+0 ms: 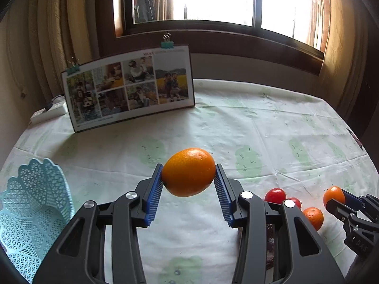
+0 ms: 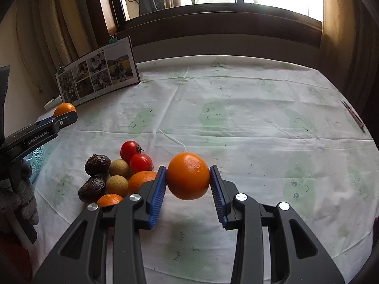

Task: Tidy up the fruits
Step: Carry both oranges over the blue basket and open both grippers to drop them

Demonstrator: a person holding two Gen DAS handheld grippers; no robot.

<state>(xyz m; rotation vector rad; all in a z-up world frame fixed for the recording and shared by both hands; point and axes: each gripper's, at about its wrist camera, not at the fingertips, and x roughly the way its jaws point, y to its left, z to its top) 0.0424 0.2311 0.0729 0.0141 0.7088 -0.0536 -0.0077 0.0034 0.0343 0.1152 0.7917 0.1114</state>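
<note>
1. Our left gripper (image 1: 188, 184) is closed on an oval orange (image 1: 188, 172), its blue ribbed pads (image 1: 153, 194) pressing the two flanks; the fruit hangs clear of the worktop (image 1: 236, 123), with its shadow below it.
2. Our right gripper (image 2: 188, 184) is likewise clamped on a rounder orange (image 2: 188, 176), lifted off the cloth, pads at nine and three o'clock of the fruit.
3. We judge the step in hand to be carrying both oranges to the basket (image 1: 35, 213), which sits at eight o'clock in the left wrist view. The left load should go first, being nearer; the right should wait so the two grippers do not cross.
4. To do it well, we keep each squeeze steady and level: a smooth, waxy peel on a curved body can roll out of parallel pads if we tilt. We lower into the bowl before letting go, not dropping from height.
5. The basket is pale blue plastic lattice with a scalloped rim, light, so it may slide if nudged.
6. Left on the cloth, at nine o'clock of the right gripper, lie two glossy tomatoes (image 2: 136, 156), two wrinkled dark fruits (image 2: 94, 175), two matte tan round fruits (image 2: 117, 177) and two small oranges (image 2: 141, 179), touching in a cluster.
7. The worktop wears a creased, pale printed cloth; a clipped photo board (image 1: 128, 90) stands at eleven o'clock.
</note>
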